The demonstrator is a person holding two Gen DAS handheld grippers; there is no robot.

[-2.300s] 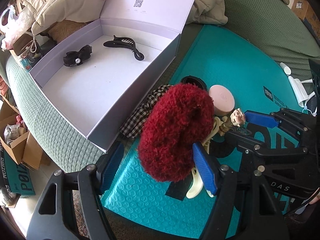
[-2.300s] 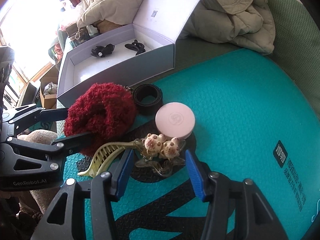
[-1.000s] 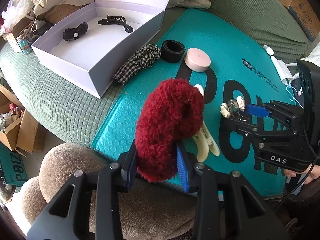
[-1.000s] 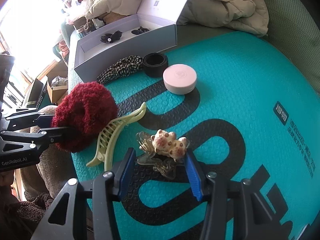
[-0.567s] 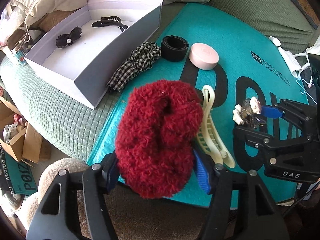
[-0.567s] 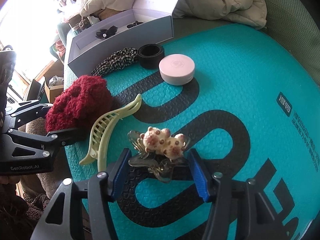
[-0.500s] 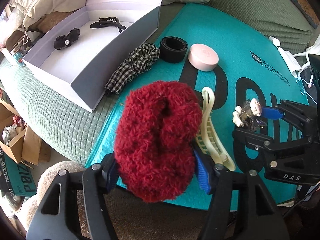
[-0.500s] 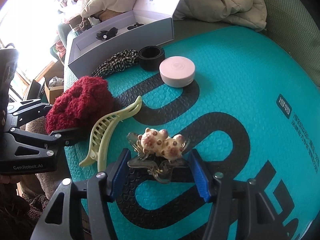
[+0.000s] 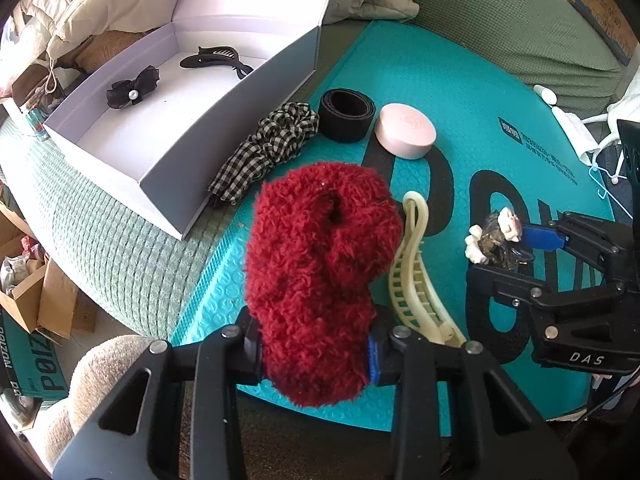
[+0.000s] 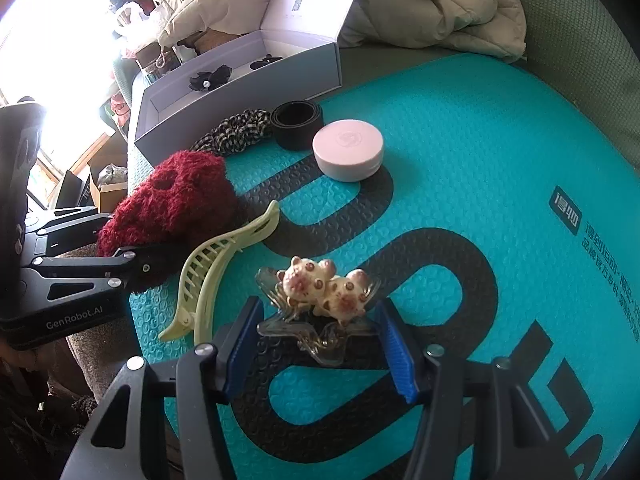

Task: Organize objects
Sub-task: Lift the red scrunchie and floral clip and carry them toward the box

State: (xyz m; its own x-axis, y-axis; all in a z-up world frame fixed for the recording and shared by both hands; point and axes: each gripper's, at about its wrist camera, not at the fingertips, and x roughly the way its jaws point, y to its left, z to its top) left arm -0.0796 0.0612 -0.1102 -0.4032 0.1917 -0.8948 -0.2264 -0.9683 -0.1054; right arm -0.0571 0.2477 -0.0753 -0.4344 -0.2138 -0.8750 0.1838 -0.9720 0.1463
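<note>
My left gripper point(image 9: 314, 354) is shut on a fluffy red scrunchie point(image 9: 320, 272), held above the near edge of the teal mat point(image 9: 460, 92); the scrunchie also shows in the right wrist view point(image 10: 172, 204). My right gripper point(image 10: 320, 352) is shut on a clear claw clip with two bear figures point(image 10: 324, 296), held over the mat; the clip also shows in the left wrist view point(image 9: 496, 238). A cream claw clip point(image 9: 416, 276) lies on the mat between them. The open white box point(image 9: 120, 140) holds a black bow point(image 9: 132, 88) and a black claw clip point(image 9: 218, 60).
A checked scrunchie point(image 9: 268, 148), a black band point(image 9: 346, 114) and a pink round case point(image 9: 406, 132) lie on the mat beside the box. Beige jackets point(image 10: 432, 4) lie behind. Cardboard boxes point(image 9: 36, 308) and a beige stool point(image 9: 100, 376) stand below the bed's edge.
My left gripper has closed tighter on the red scrunchie and moved forward toward the box. My right gripper keeps hold of the bear clip and has shifted slightly.
</note>
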